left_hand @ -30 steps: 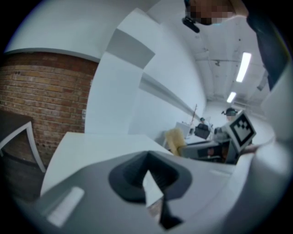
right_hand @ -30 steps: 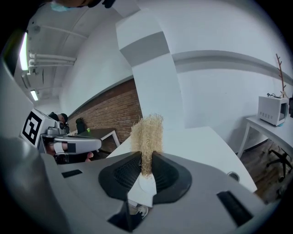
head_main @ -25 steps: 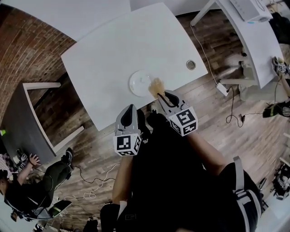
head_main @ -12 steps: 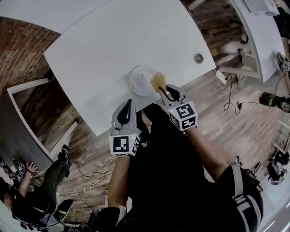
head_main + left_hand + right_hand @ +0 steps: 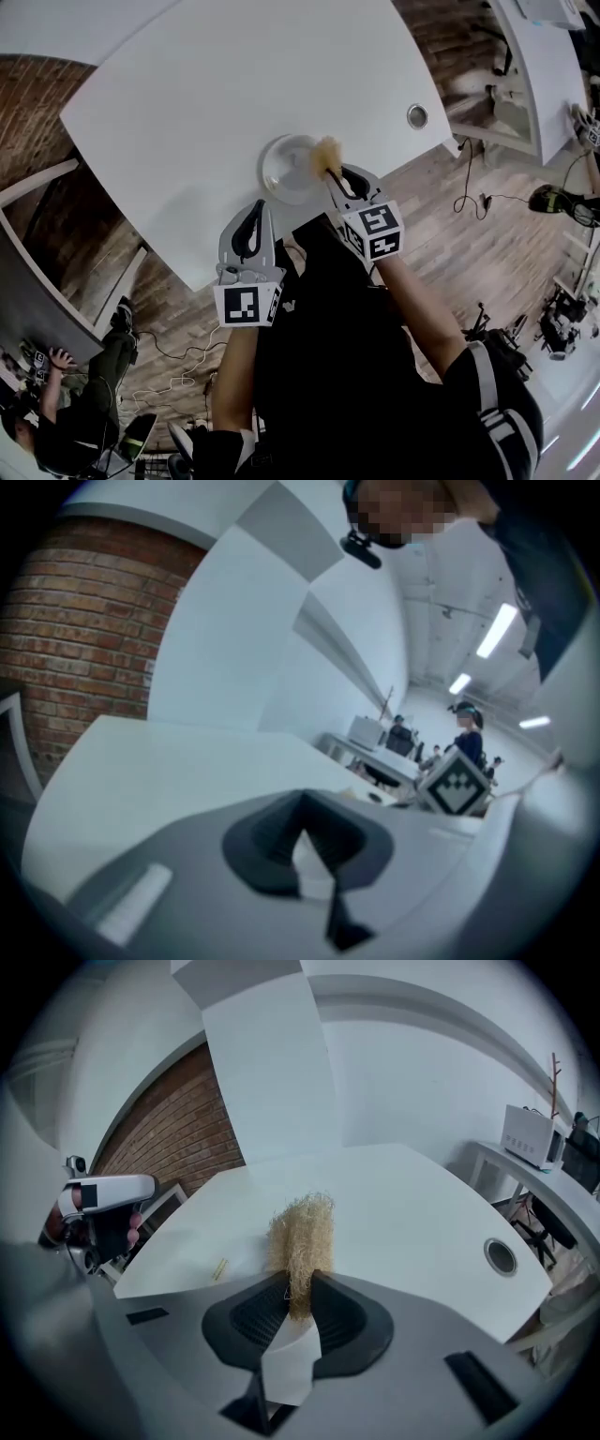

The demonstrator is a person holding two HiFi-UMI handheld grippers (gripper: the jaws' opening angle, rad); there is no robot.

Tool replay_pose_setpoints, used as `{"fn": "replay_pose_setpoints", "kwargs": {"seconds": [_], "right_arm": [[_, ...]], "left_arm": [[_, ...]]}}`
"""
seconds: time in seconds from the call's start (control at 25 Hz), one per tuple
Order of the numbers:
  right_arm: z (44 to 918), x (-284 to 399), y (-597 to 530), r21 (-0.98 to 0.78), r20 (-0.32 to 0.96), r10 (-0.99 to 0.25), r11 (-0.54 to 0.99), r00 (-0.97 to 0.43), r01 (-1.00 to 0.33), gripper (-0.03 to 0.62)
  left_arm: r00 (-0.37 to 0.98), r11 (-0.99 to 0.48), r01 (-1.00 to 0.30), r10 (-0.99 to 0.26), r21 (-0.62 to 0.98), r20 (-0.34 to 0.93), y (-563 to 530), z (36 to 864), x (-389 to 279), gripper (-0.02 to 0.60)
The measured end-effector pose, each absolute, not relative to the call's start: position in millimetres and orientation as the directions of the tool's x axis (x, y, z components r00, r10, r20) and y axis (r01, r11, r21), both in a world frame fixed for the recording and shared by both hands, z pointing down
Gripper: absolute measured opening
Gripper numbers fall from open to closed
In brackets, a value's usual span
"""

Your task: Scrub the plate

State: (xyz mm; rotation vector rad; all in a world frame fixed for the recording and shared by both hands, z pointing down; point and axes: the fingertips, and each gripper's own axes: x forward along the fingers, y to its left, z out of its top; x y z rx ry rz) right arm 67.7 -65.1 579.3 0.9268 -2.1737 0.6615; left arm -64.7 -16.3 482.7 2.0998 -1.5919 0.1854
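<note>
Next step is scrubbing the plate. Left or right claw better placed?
Right. The right claw is shut on the fibrous scrubber, which sits at the rim of the plate. The left claw is shut, empty, and back at the edge of the table, short of the plate.

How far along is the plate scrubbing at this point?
Done: the right gripper has the straw-coloured scrubber clamped. In hand: the scrubber sits over the right rim of the white plate; contact can't be confirmed. Left: the scrubbing itself, with no suds or wet marks visible. The left gripper is shut and empty, by the near edge of the table.
</note>
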Motion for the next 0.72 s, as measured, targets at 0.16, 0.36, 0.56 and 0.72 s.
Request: {"fn": "replay_pose_setpoints", "kwargs": {"seconds": [0.16,0.36,0.56,0.72], "right_arm": [[592,60,-68,-0.187,0.758,-0.405,0.616,-0.511,-0.765,0.063],[602,50,-74,-0.191,0.766,-0.385,0.627,-0.514,-0.755,0.063],[605,36,-76,-0.203,0.763,-0.371,0.64,-0.529,-0.741,0.063],[606,24,-78,-0.197,0.759,-0.361,0.666,-0.542,-0.719,0.063]], "left_arm": [[0.316,-0.198,-0.93,-0.86,0.31,0.4,-20,488,-69,0.003],[0.327,-0.203,-0.925,-0.855,0.32,0.403,-27,490,-70,0.003],[0.331,-0.203,-0.923,-0.853,0.326,0.404,-28,491,-73,0.003],[0.33,-0.19,-0.918,-0.852,0.347,0.407,-27,493,-75,0.003]]}}
